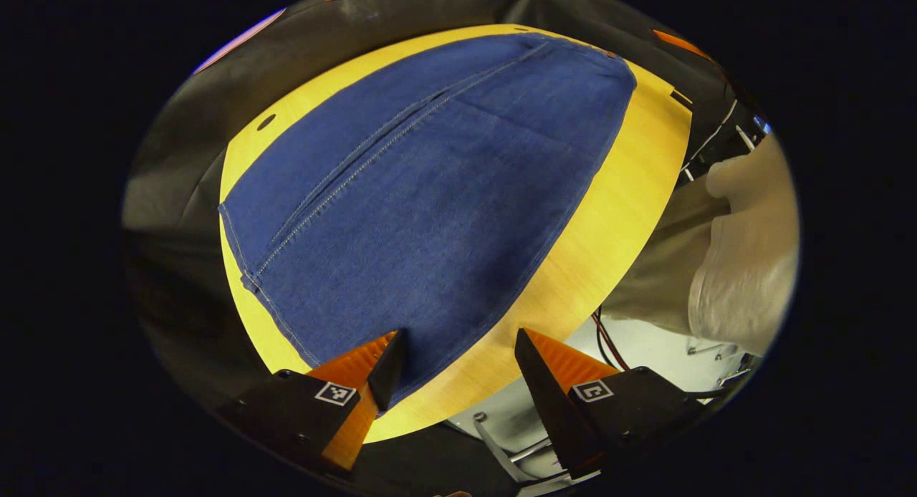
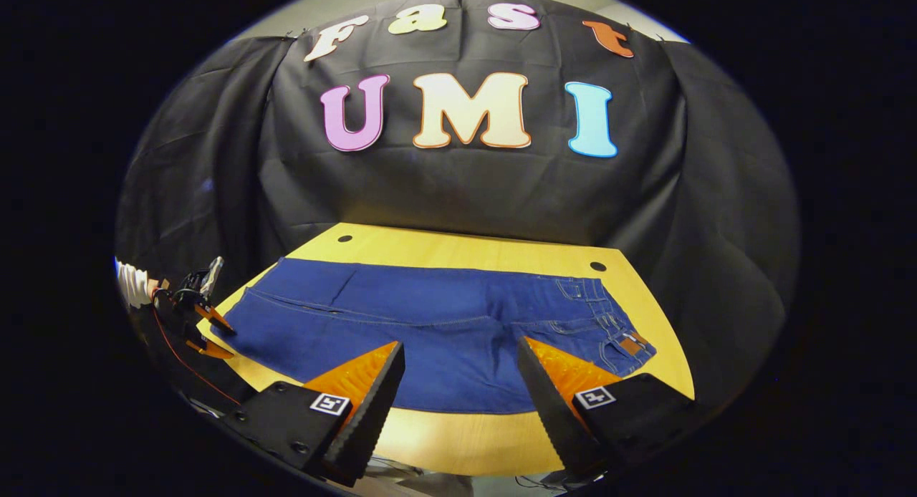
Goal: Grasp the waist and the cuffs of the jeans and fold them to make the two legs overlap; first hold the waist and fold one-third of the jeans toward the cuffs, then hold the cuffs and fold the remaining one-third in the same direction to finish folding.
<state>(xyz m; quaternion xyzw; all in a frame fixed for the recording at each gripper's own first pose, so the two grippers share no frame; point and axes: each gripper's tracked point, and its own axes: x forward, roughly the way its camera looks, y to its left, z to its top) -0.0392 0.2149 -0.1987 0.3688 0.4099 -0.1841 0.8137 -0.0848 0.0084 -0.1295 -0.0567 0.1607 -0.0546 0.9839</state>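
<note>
Blue jeans [image 2: 437, 325] lie flat along a yellow table [image 2: 458, 250], both legs side by side, waist [image 2: 609, 321] to the right and cuffs [image 2: 243, 314] to the left. My right gripper [image 2: 462, 382] stands open above the table's front edge, level with the middle of the jeans, holding nothing. In the left gripper view the jeans [image 1: 430, 196] stretch away from the cuffs [image 1: 247, 275] to the far waist [image 1: 609, 60]. My left gripper [image 1: 458, 372] is open at the cuff end, its left fingertip over the near cuff corner. The left gripper [image 2: 204, 332] also shows at the table's left end.
Black cloth walls stand behind and beside the table. Round holes [image 2: 344, 238] [image 2: 597, 266] mark the table's back corners. A person's light sleeve and gloved hand [image 1: 745, 268] are at the right of the left gripper view, with cables and metal frame [image 1: 609, 339] below the table edge.
</note>
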